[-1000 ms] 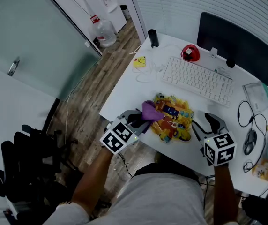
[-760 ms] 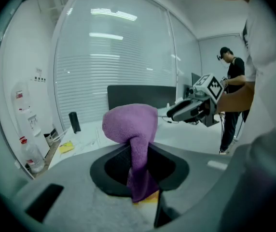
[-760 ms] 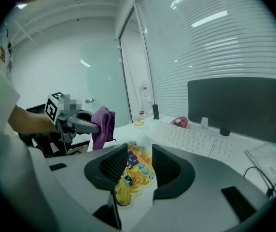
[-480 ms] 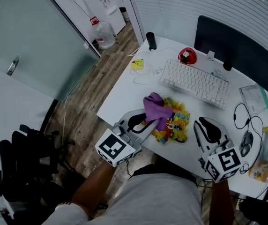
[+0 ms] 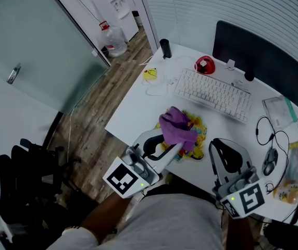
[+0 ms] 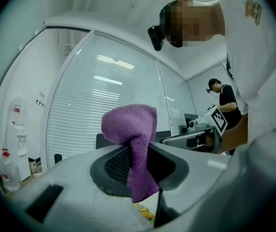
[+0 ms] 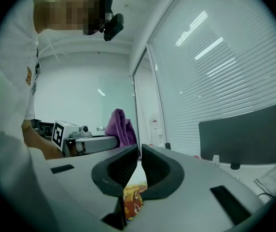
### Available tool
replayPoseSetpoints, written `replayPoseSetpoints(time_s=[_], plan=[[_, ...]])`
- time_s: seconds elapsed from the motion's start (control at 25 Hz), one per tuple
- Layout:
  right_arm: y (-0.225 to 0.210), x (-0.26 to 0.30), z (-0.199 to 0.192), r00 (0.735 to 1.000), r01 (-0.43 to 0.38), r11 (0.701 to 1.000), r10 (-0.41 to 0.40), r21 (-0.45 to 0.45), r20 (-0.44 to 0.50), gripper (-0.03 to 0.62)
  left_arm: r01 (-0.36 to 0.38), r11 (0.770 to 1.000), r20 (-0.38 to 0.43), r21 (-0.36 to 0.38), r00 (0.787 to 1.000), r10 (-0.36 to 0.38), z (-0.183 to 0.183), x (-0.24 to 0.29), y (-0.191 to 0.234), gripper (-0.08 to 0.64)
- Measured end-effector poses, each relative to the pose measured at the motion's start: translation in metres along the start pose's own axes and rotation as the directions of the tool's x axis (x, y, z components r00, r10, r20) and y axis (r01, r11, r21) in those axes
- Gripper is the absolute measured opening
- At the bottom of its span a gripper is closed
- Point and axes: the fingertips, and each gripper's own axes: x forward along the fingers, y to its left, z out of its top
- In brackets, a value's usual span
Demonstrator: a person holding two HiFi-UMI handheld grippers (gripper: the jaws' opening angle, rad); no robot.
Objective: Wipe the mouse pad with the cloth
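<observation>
A purple cloth (image 5: pixel 177 127) hangs bunched between the jaws of my left gripper (image 5: pixel 171 142), which is shut on it; the left gripper view shows the cloth (image 6: pixel 134 144) pinched between the dark pads and raised off the desk. Below it lies the colourful printed mouse pad (image 5: pixel 201 134), partly hidden by the cloth. To the right of the pad, my right gripper (image 5: pixel 216 144) is lifted off the desk. Its jaws have just been closing and now meet with nothing between them (image 7: pixel 139 154). The right gripper view shows a strip of the pad (image 7: pixel 133 200) below the jaws.
A white keyboard (image 5: pixel 211 92), a red object (image 5: pixel 203 65), a black cylinder (image 5: pixel 165 48) and a dark monitor (image 5: pixel 263 46) stand behind the pad. A mouse (image 5: pixel 270 165) and cables lie at the right. The desk's near edge (image 5: pixel 123 137) drops to wooden floor. Another person (image 6: pixel 222 98) stands in the background.
Both grippers have risen off the desk. The left one has lifted the purple cloth up from the mouse pad. The right gripper's jaws have gone from wide open to shut.
</observation>
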Motion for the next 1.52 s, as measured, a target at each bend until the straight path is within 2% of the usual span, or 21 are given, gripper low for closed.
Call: replayPoseSetpoints(time_s=[0.28,0.56,0.84,1.52], plan=[[0.006,-0.012,0.016,0.997,-0.015,1.000,0.017,-0.025,0.073,0.022,-0.022,1.000,0.070,0.016,0.997,0.021,0.015,-0.002,-0.014,0.083],[0.017,-0.018,0.023,0.992,-0.038,0.998,0.045,-0.057,0.121,0.015,-0.033,0.998,0.107,0.046,0.994,0.028,0.023,-0.004,-0.022,0.083],[0.026,-0.020,0.020,0.990,-0.057,0.996,0.064,-0.065,0.125,0.012,-0.035,0.998,0.122,0.051,0.992,0.029,0.027,-0.004,-0.027,0.083],[0.029,-0.028,0.018,0.991,-0.041,0.997,0.049,-0.063,0.122,0.012,-0.021,0.998,0.120,0.052,0.993,0.015,0.026,-0.004,-0.033,0.083]])
